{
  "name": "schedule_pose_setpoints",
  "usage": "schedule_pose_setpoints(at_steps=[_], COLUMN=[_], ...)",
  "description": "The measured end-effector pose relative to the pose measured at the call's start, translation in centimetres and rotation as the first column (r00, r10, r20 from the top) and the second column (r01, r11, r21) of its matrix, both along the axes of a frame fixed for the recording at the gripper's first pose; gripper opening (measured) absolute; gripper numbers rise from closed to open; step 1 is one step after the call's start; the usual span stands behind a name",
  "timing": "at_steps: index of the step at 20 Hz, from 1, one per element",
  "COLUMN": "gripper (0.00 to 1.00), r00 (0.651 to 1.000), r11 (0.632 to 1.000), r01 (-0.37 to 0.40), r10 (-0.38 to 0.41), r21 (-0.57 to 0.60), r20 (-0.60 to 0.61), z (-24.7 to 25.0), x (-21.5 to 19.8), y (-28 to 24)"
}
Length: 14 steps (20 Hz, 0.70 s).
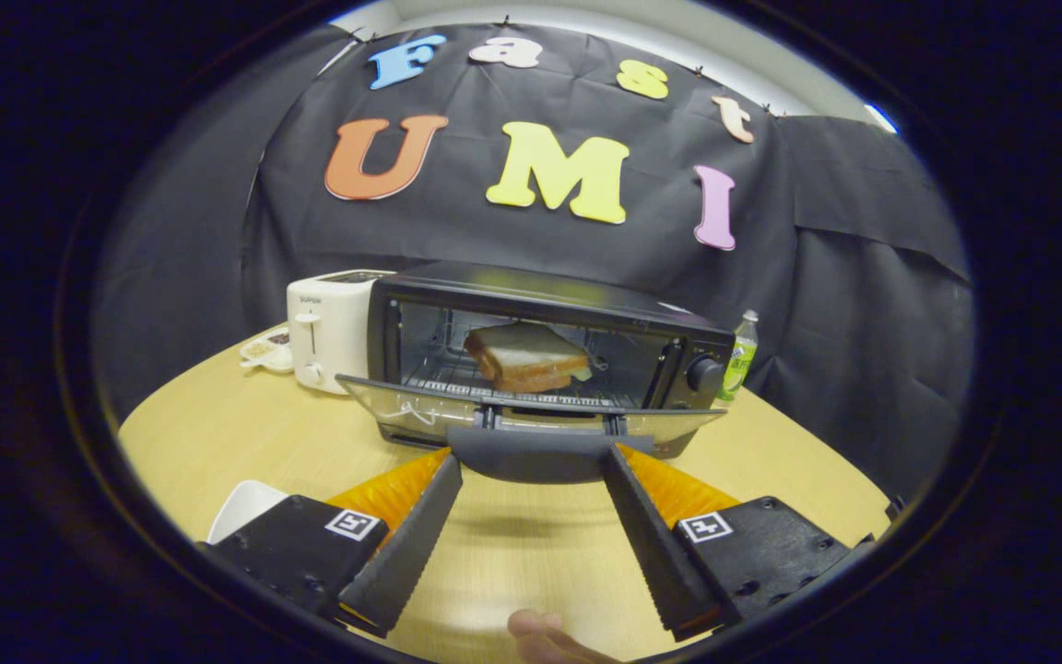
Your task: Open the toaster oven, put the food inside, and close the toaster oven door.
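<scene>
A black toaster oven stands on the wooden table just ahead of my fingers. Its glass door hangs open, folded down toward me, with the dark door handle at its front edge. A sandwich of toast lies on the wire rack inside the oven. My gripper is open, its two ribbed black fingers spread wide. The fingertips flank the door handle on either side, and I cannot tell whether they touch it.
A white pop-up toaster stands left of the oven, with a small white dish behind it. A clear bottle stands at the oven's right rear. A white plate lies by my left finger. A fingertip shows below.
</scene>
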State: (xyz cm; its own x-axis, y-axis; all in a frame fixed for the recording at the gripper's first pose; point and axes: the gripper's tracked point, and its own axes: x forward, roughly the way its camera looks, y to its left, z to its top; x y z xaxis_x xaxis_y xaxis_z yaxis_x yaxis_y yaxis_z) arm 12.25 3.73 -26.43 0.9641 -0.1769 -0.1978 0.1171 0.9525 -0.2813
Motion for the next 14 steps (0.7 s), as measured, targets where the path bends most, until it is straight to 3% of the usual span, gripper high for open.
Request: schedule_pose_setpoints(at_steps=[9,14], gripper=[1.00,1.00], r00=[0.999,0.997], r11=[0.995,0.993], r01=[0.011,-0.049], r10=[-0.014,0.042], r21=[0.095,0.105], r20=[0.032,0.067], z=[2.9,5.8], x=[-0.2,-2.8], y=[-2.6,-2.2])
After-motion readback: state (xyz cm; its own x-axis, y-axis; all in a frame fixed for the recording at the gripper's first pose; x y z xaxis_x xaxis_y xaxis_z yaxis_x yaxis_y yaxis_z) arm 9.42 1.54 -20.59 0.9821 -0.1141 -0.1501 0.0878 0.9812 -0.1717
